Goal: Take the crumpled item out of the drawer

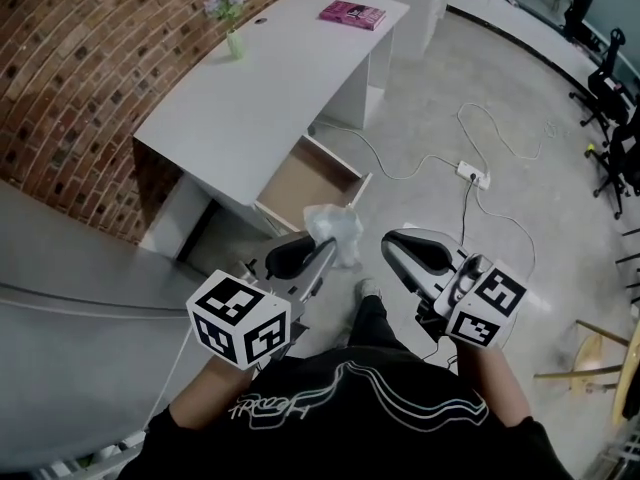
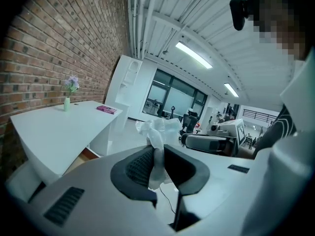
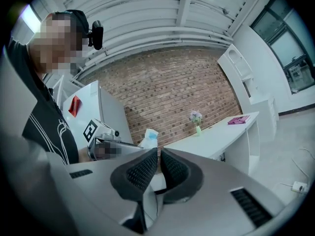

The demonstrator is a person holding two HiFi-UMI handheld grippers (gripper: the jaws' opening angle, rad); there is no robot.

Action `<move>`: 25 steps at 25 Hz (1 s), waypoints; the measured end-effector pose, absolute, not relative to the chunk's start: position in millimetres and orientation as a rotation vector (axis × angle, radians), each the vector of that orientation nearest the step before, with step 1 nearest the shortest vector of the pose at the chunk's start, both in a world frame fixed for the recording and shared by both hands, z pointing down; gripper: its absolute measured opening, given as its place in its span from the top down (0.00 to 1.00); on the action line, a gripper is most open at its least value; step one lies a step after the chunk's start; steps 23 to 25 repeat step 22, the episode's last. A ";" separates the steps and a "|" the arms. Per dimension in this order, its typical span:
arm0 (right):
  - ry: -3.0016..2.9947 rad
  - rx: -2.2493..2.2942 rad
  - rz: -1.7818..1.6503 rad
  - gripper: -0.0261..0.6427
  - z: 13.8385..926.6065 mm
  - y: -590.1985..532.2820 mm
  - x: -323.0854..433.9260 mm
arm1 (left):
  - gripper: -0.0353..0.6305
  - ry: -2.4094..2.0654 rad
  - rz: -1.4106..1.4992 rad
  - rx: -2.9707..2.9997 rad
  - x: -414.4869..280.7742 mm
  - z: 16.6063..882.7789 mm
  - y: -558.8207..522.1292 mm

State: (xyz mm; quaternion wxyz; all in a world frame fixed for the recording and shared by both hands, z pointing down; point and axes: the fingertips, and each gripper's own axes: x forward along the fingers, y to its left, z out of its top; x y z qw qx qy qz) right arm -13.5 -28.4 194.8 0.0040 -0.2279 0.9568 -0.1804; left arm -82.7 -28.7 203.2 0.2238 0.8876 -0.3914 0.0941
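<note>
A crumpled white plastic item (image 1: pixel 337 230) hangs in the air in front of the open drawer (image 1: pixel 310 183) of the white desk (image 1: pixel 250 108). My left gripper (image 1: pixel 322 251) is shut on it. In the left gripper view, the item (image 2: pixel 160 131) bunches above the jaws, with a strip pinched between the pads. My right gripper (image 1: pixel 392 240) is level with it on the right, shut and holding nothing. In the right gripper view, its pads (image 3: pixel 147 166) nearly touch, and the item (image 3: pixel 150 137) shows just beyond them. The drawer's brown inside looks bare.
A vase of purple flowers (image 1: pixel 229 16) and a pink book (image 1: pixel 352 14) sit on the desk top. A power strip (image 1: pixel 473 175) with cables lies on the floor to the right. Office chairs (image 1: pixel 610 88) stand at the far right, and a brick wall (image 1: pixel 90 58) runs behind the desk.
</note>
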 end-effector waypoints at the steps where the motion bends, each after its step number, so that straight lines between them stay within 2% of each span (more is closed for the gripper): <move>1: 2.996 -0.719 -0.564 0.88 194.9 -25.4 -13.3 | 0.83 -1.077 0.259 2.450 -82.7 203.7 -25.2; 25: 2.976 -0.770 -0.605 0.88 200.5 -13.8 3.8 | 0.83 -1.056 0.274 2.445 -64.7 205.5 -13.3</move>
